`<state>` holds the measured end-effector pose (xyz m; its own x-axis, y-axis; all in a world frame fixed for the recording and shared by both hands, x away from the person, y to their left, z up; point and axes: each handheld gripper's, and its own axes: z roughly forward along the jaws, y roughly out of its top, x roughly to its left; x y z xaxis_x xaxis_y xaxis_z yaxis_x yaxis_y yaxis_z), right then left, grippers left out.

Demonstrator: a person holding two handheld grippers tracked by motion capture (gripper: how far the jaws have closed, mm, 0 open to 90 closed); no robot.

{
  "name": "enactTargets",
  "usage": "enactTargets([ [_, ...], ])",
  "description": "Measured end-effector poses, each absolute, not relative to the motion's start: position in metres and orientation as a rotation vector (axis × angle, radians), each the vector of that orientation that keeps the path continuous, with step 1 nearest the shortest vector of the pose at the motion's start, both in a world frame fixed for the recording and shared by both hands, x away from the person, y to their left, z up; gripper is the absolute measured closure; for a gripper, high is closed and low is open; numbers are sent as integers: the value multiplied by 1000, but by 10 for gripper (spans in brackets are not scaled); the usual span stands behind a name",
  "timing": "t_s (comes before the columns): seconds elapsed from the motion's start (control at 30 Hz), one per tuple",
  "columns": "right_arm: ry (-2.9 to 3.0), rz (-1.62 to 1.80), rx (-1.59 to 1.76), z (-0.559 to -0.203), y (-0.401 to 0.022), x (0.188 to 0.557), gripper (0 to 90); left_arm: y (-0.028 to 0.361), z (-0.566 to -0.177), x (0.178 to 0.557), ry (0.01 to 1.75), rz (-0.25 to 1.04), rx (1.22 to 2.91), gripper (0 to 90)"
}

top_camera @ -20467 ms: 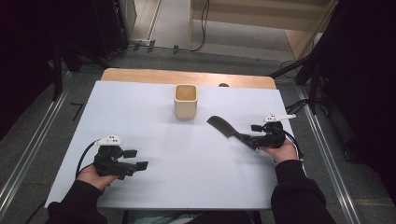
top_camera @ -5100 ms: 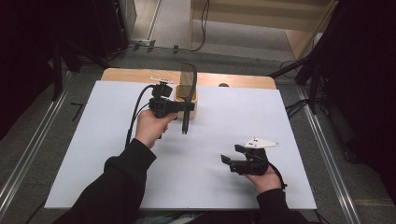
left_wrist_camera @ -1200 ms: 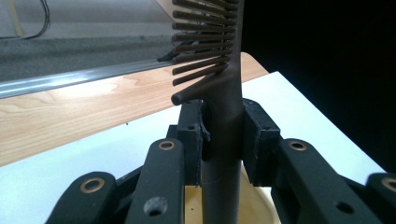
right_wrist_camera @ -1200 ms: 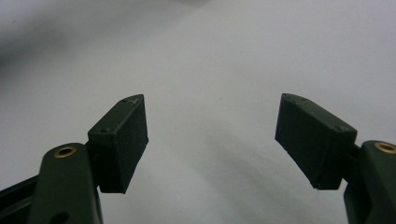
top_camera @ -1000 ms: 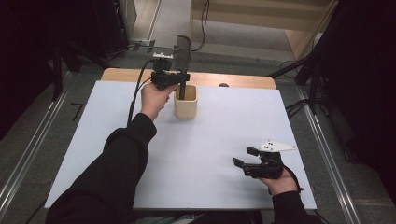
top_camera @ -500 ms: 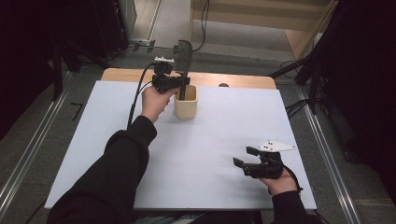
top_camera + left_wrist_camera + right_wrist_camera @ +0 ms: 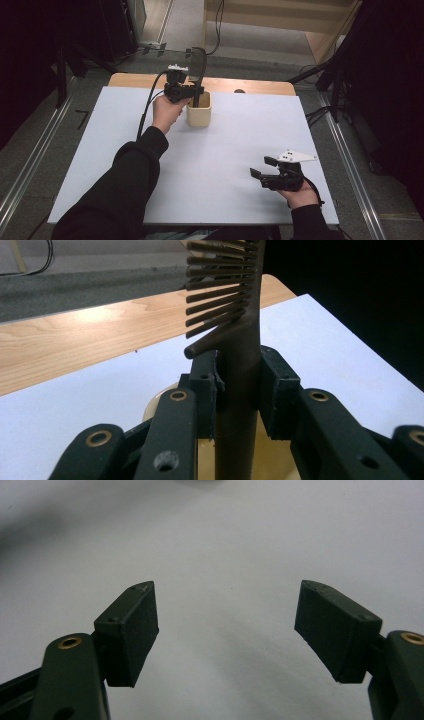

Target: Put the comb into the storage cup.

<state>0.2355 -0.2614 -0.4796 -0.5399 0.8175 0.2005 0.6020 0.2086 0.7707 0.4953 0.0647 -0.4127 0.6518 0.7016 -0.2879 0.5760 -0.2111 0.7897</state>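
One cream cup [image 7: 199, 110], slotted spatula [image 7: 198, 67] handle inside, upright, left gripper [image 7: 192, 92] jaws clamping it

Black long sleeves [image 7: 125, 185]; black left gripper [image 7: 192, 91] trails a black cable; right gripper [image 7: 261, 167] bears a grey three-cornered plate.

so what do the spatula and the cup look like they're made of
Spatula: probably matte dark plastic or nylon, judging by its dull brown-black surface and moulded slots. Cup: pale cream, smooth, faintly glossy inside; plastic or light wood, hard to tell.
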Motion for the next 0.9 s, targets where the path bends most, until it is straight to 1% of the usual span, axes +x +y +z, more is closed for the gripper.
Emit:
enactTargets([
  [0.3, 2236, 1244, 1347, -480, -261, 236, 236, 61, -413, 492, 985, 182, 1926, 721],
  [0.37, 2234, 1243, 1344, -480, -261, 236, 236, 61, -413, 492, 981, 177, 1921, 707],
  [0.4, 2236, 1243, 1342, -480, -261, 236, 236, 62, -411, 491, 981, 176, 1914, 662],
  [0.47, 2235, 1244, 1343, -479, -262, 235, 236, 65, -406, 490, 964, 216, 1885, 491],
  [0.5, 2233, 1245, 1345, -479, -262, 235, 236, 67, -404, 489, 956, 227, 1874, 425],
  [0.53, 2233, 1245, 1345, -479, -262, 235, 236, 70, -401, 489, 960, 227, 1860, 397],
  [0.77, 2238, 1241, 1346, -479, -261, 236, 236, 83, -394, 486, 969, 132, 1857, 372],
  [0.9, 2235, 1241, 1344, -479, -261, 236, 236, 88, -393, 482, 963, 111, 1872, 370],
])
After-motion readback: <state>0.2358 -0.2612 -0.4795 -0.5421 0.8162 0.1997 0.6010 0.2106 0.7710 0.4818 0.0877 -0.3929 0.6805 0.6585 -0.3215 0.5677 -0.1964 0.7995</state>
